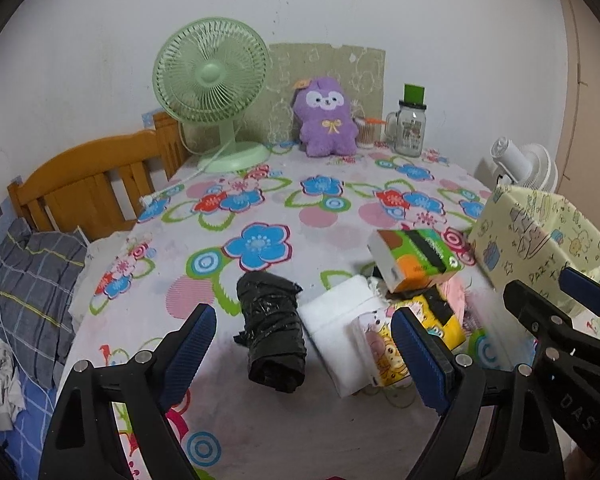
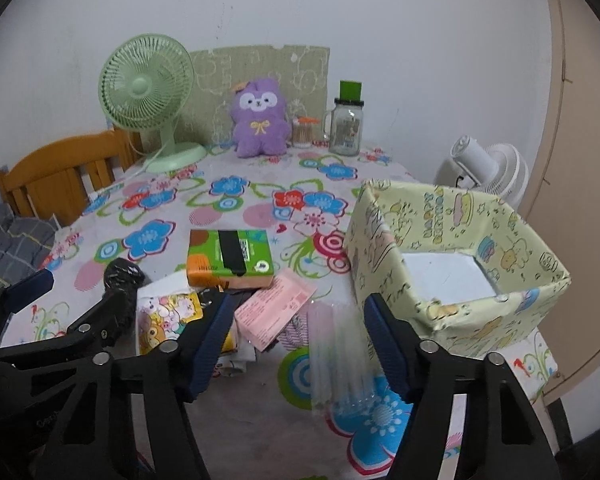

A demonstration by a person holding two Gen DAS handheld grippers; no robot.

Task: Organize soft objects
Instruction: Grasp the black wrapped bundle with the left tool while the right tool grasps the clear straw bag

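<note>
A black plastic-bag roll [image 1: 271,330] lies on the flowered tablecloth between the fingers of my open left gripper [image 1: 304,354]. Beside it lie a white tissue pack [image 1: 336,320], a cartoon tissue pack [image 1: 384,354] and a green-orange tissue pack [image 1: 416,258]. My right gripper [image 2: 298,340] is open over a clear packet of white sticks [image 2: 340,356], with a pink packet [image 2: 274,306] to its left. The green-orange pack [image 2: 230,256] lies further back. A yellow patterned box [image 2: 460,260] stands open to the right. A purple plush [image 2: 260,122] sits at the back.
A green desk fan [image 1: 210,88], a cotton-swab jar [image 1: 366,132] and a glass mug jar [image 1: 410,128] stand along the back wall. A white fan [image 2: 484,170] is off the right edge. A wooden bed frame [image 1: 88,184] and grey pillow [image 1: 32,292] lie left.
</note>
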